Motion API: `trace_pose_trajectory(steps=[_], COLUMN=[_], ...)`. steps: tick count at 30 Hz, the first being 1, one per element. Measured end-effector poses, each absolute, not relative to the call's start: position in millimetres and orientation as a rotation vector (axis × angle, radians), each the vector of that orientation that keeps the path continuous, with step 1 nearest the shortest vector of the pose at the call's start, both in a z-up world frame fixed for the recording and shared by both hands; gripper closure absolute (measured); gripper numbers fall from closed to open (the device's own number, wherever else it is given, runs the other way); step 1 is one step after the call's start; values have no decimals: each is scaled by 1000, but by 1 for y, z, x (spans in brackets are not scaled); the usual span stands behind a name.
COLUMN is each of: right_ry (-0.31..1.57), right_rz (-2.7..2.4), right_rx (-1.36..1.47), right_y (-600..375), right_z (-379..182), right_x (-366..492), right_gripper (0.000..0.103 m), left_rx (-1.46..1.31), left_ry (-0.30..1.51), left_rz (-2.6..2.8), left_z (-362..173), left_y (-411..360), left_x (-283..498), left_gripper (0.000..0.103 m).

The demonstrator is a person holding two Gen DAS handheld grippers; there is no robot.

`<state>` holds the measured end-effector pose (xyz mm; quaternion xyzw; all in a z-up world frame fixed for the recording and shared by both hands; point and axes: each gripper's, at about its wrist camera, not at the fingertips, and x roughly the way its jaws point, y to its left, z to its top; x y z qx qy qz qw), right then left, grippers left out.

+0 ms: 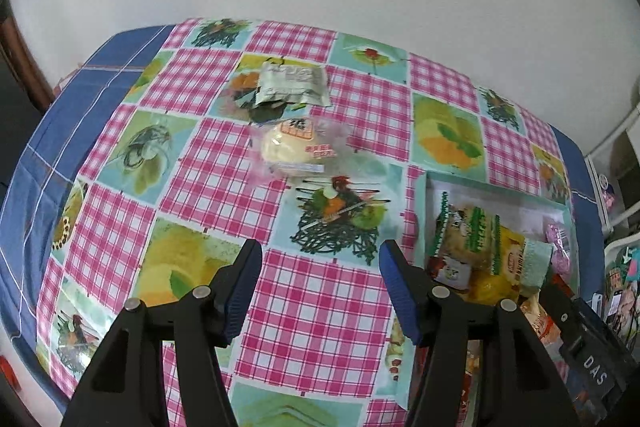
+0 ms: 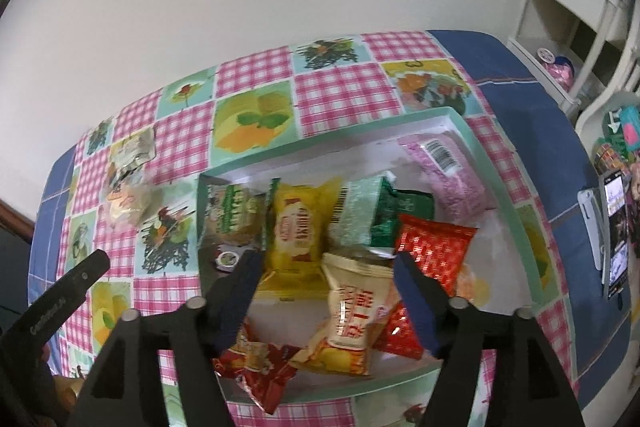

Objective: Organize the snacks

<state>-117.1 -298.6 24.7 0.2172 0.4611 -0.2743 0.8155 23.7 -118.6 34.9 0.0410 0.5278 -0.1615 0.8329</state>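
A mint-green box [image 2: 516, 215] holds several snack packs: a yellow pack [image 2: 298, 227], a red pack [image 2: 434, 251], a pink pack [image 2: 452, 171] and a cream pack [image 2: 356, 311]. My right gripper [image 2: 324, 291] is open and empty, just above the cream pack. Two snacks lie on the tablecloth outside the box: a clear-wrapped bun [image 1: 294, 147] and a silver pack [image 1: 292, 83] behind it. My left gripper [image 1: 320, 287] is open and empty over the cloth, short of the bun. The box also shows in the left wrist view [image 1: 496, 189].
The table carries a pink-checked patchwork cloth [image 1: 320, 311] with a blue border. A white wall runs behind it. A white shelf unit [image 2: 572, 11] and a phone on a stand [image 2: 616, 239] are to the right. The left gripper's body [image 2: 60, 299] shows at the lower left.
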Motion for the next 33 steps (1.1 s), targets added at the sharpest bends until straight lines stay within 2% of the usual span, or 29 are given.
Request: trace_pose_trajectory(steps=[3, 7, 9, 13, 16, 19, 33], right_ry=[987, 989, 988, 989, 990, 989, 1002], right_rz=[-578, -568, -565, -556, -549, -536, -462], right_rx=[447, 438, 437, 429, 420, 417, 404], right_y=[-292, -285, -282, -276, -271, -264, -231], right_z=[23, 22, 21, 21, 21, 20, 15], right_x=[-112, -106, -104, -98, -93, -87, -51], right_gripper=[16, 5, 2, 0, 0, 0, 0], left_rx=[86, 93, 95, 98, 92, 83, 2], left_ry=[1127, 1121, 1116, 1102, 1083, 1067, 1008], left_rz=[-338, -322, -313, -284, -263, -245, -179], left_z=[32, 31, 31, 30, 30, 32, 37], left_y=[-115, -112, -110, -102, -94, -85, -34], left_x=[26, 29, 31, 35, 40, 44, 75], left_gripper=[41, 28, 26, 12, 11, 3, 2])
